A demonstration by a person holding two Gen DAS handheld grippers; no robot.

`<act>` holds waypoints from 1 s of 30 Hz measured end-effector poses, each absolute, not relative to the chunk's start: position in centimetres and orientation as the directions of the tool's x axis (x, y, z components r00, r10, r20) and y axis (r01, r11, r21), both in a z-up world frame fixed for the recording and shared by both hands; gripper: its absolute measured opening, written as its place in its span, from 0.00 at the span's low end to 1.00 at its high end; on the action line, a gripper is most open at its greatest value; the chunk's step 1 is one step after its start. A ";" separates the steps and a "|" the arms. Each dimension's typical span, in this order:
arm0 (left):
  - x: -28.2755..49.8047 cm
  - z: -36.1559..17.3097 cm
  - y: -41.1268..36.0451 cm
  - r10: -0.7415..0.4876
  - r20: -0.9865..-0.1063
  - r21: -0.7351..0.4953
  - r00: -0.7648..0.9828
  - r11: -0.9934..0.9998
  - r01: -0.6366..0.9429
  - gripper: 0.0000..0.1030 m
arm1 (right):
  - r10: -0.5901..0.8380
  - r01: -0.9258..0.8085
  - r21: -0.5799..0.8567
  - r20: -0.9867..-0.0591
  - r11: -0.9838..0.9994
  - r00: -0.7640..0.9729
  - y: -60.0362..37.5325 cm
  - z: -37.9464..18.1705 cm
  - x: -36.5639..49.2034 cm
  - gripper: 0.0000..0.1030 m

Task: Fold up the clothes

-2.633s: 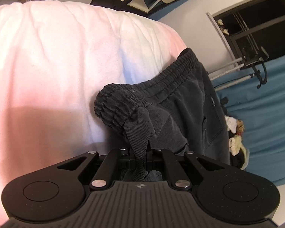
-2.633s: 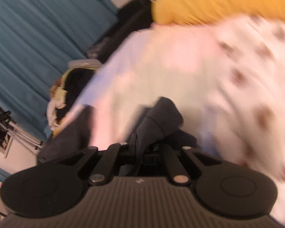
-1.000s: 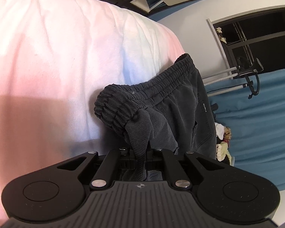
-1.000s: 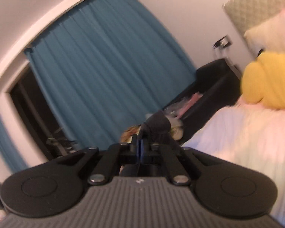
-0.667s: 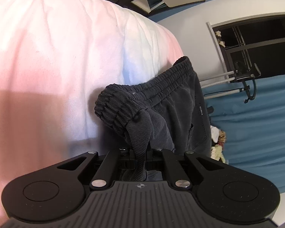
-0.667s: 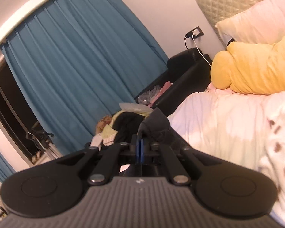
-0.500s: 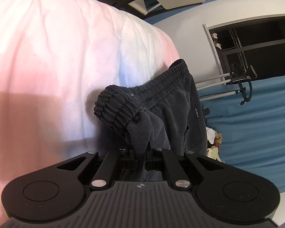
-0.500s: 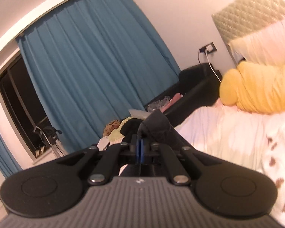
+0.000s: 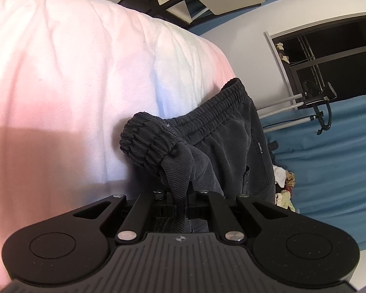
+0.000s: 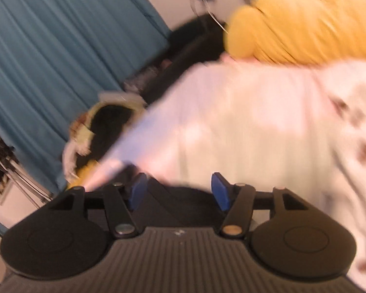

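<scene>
We kept the left gripper [image 9: 181, 201] pressed together, its 2 fingers pinching a fold of the dark grey trousers [image 9: 222, 146] just below the bunched, ribbed waistband [image 9: 148, 141]. The pinched cloth rose straight out from between the fingers and ran into the thick roll of the waistband, which sat against the edge of the white blanket [image 9: 73, 73]. The rest of the trousers hung down past the side of the bed, with the elastic band stretching away toward the blue curtain [image 9: 329, 171].

Our right gripper [image 10: 179, 191] had just been opening, and its jaws stood well spread, with the 2 blue pads [image 10: 220, 191] clearly apart. Neither pad pressed on anything. A dark stretch of cloth [image 10: 173, 195] lay low between them, but the right wrist view was too blurred for us to tell whether it touched the pads. Beyond the fingers we saw the pale bedcover [image 10: 244, 127], a yellow cushion [image 10: 305, 24] at its far end, and a spotted white blanket [image 10: 358, 146] on the right. To the left, beside the bed, a pile of mixed clothes [image 10: 97, 131] sat in front of the blue curtain.
</scene>
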State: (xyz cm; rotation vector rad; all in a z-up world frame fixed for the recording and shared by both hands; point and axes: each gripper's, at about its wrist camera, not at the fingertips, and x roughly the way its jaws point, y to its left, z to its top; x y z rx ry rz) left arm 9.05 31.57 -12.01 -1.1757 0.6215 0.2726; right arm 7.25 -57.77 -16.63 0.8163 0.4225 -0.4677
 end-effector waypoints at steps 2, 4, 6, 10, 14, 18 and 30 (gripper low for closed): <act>9.1 -12.0 31.6 -0.116 -0.588 -0.771 0.801 0.378 -0.512 0.06 | -0.173 0.540 0.595 -0.561 0.596 0.809 -57.1 -18.1 5.9 0.59; 9.1 -12.1 31.6 -0.115 -0.591 -0.769 0.798 0.377 -0.516 0.06 | -0.128 0.538 0.609 -0.585 0.583 0.801 -56.5 -19.3 5.3 0.57; 9.1 -12.1 31.6 -0.114 -0.594 -0.769 0.797 0.373 -0.519 0.06 | -0.076 0.497 0.626 -0.575 0.601 0.815 -55.3 -19.5 5.8 0.56; 9.0 -12.0 31.6 -0.114 -0.597 -0.767 0.794 0.372 -0.523 0.06 | -0.039 0.515 0.604 -0.625 0.609 0.779 -54.0 -20.2 8.6 0.53; 9.1 -11.9 31.3 -0.104 -0.607 -0.750 0.788 0.403 -0.525 0.06 | -0.065 0.527 0.578 -0.633 0.623 0.771 -53.4 -20.3 11.2 0.04; 9.2 -11.4 30.9 -0.083 -0.607 -0.733 0.790 0.443 -0.517 0.06 | -0.077 0.515 0.588 -0.609 0.624 0.789 -53.2 -17.9 12.9 0.02; 7.1 -11.5 33.1 -0.208 -0.547 -0.781 0.811 0.477 -0.404 0.06 | -0.210 0.405 0.706 -0.351 0.580 0.912 -54.2 -13.2 -1.8 0.02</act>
